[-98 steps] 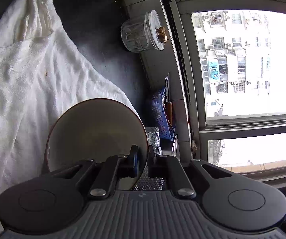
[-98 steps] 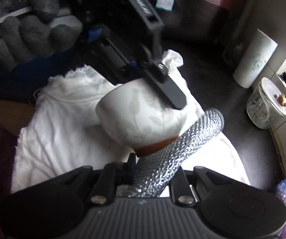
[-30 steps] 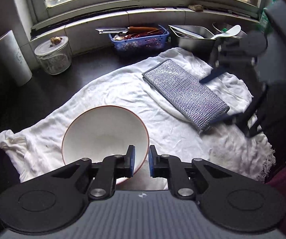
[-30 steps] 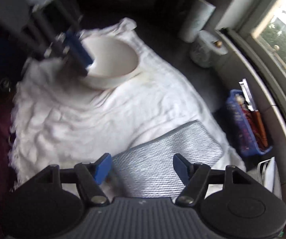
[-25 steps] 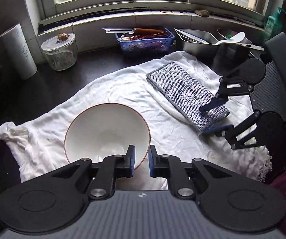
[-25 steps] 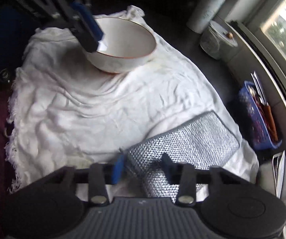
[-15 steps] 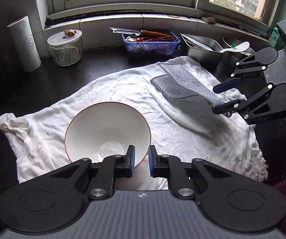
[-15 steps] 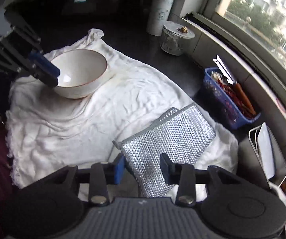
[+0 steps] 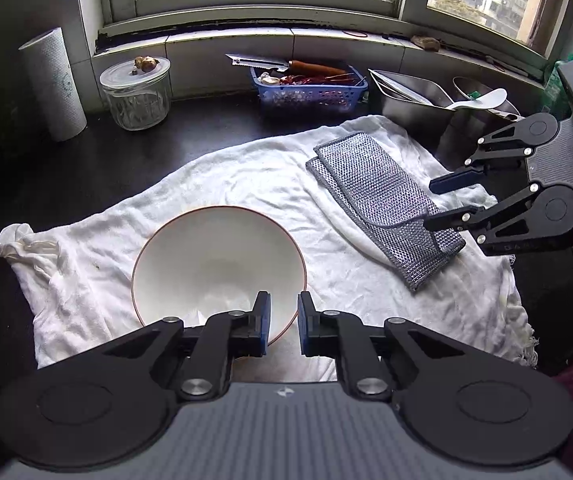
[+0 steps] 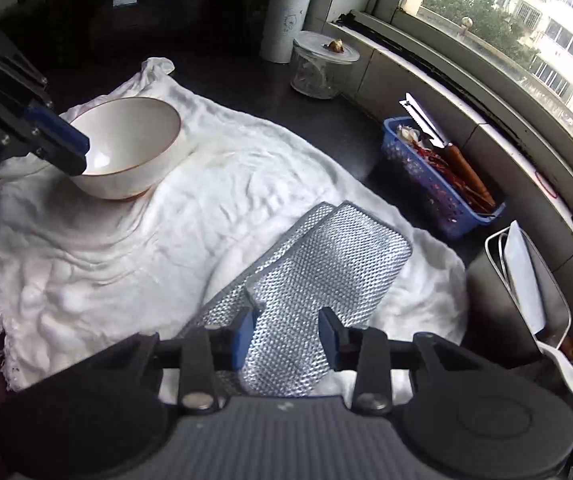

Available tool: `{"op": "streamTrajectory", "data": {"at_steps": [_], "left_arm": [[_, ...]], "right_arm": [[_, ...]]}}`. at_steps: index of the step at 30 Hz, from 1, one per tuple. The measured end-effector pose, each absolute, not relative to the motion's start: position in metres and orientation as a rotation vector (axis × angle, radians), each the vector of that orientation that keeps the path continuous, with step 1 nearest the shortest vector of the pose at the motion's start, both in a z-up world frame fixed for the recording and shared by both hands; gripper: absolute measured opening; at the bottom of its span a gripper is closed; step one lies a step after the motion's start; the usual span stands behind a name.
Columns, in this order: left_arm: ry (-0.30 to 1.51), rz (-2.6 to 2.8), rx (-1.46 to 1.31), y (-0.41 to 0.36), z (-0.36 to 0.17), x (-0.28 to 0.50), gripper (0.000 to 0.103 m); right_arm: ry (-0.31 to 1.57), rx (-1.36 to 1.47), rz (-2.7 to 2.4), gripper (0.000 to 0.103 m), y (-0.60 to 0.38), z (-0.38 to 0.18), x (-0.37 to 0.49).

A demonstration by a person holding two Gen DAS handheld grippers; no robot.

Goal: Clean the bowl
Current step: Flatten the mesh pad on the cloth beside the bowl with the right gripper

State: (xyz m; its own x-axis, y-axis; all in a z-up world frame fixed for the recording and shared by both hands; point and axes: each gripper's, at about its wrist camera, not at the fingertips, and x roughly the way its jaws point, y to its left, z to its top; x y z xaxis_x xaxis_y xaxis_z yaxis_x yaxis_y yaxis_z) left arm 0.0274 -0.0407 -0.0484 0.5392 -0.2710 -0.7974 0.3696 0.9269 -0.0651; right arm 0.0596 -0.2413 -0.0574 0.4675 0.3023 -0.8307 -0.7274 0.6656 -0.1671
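A white bowl [image 9: 214,256] with a brown rim stands upright on a white towel [image 9: 246,176]; it also shows in the right wrist view [image 10: 126,140]. My left gripper [image 9: 283,322] grips the bowl's near rim between its blue pads. A folded silver mesh cloth [image 9: 382,204] lies flat on the towel to the right, also seen in the right wrist view [image 10: 306,276]. My right gripper [image 10: 284,338] is open just above the cloth's near end, its fingers apart on either side and not holding it.
A paper towel roll [image 9: 52,84] and a glass jar [image 9: 136,94] stand at the back left. A blue basket [image 9: 308,88] with a knife and steel trays [image 9: 410,96] sit under the window. The counter is dark around the towel.
My right gripper opened and let go of the mesh cloth, which now lies flat on the towel. The bowl stays on the towel in my left gripper.
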Motion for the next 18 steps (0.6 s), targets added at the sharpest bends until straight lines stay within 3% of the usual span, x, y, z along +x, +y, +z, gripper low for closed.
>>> {"op": "streamTrajectory", "data": {"at_steps": [6,9,18], "left_arm": [[0.927,-0.375,0.110,-0.039,-0.049,0.026,0.012],[0.926,-0.372,0.107,-0.038,-0.049,0.025,0.012],[0.923,-0.362,0.082,-0.035,-0.049,0.021,0.012]], "right_arm": [[0.867,-0.586,0.699,0.035,-0.228,-0.073,0.052],[0.856,-0.621,0.700,0.028,-0.219,-0.081,0.047],[0.852,-0.646,0.677,0.022,-0.212,-0.088,0.047]]}}
